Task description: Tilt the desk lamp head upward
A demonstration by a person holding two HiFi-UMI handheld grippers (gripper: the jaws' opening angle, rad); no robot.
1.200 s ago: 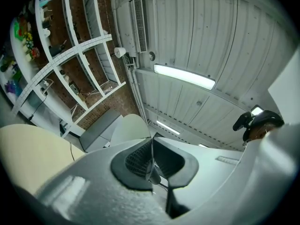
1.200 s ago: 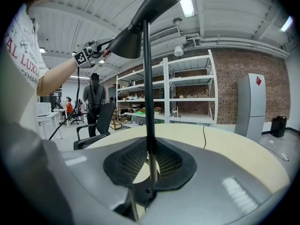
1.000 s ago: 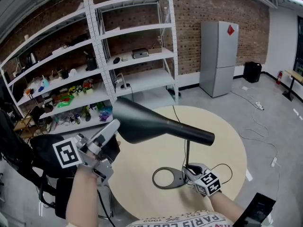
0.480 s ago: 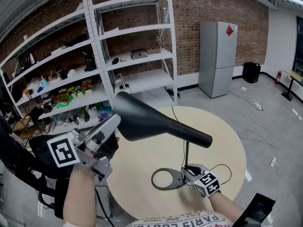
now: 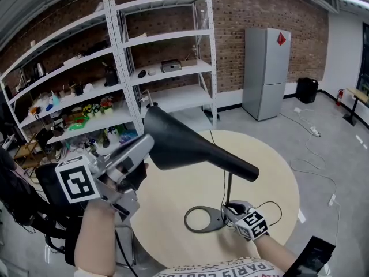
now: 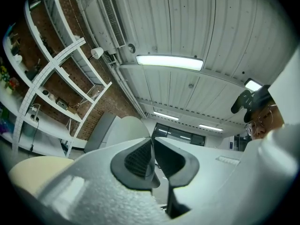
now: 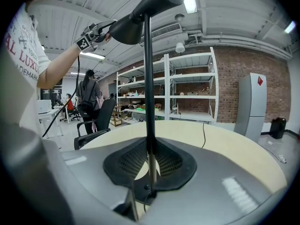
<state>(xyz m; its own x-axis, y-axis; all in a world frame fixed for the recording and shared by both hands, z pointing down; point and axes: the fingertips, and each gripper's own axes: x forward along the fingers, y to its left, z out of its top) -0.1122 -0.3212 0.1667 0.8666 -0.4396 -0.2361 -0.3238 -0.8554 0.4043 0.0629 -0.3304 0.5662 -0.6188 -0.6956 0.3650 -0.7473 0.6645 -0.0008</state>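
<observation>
The black desk lamp has a cone head (image 5: 184, 146), a thin stem (image 5: 229, 184) and a ring base (image 5: 202, 218) on the round table. The head's wide mouth is tipped up to the left. My left gripper (image 5: 147, 145) sits under the mouth's lower rim. Its jaws have just been opening and now stand a narrow slit apart (image 6: 153, 146), with nothing showing between the pads. My right gripper (image 5: 229, 208) is low at the base, shut on the stem (image 7: 149, 102), which runs up between its pads (image 7: 150, 146). From there the left gripper (image 7: 96, 32) shows at the head (image 7: 129, 28).
The beige round table (image 5: 277, 172) carries the lamp's black cable (image 5: 271, 203). White shelving (image 5: 121, 85) full of small items stands behind, with a grey fridge (image 5: 265, 71) at the right. A black office chair (image 7: 101, 118) and a standing person (image 7: 88, 95) are beyond the table's left side.
The lamp head's wide end has swung upward, and my left gripper has risen and rolled with it. The right gripper and the base have stayed put.
</observation>
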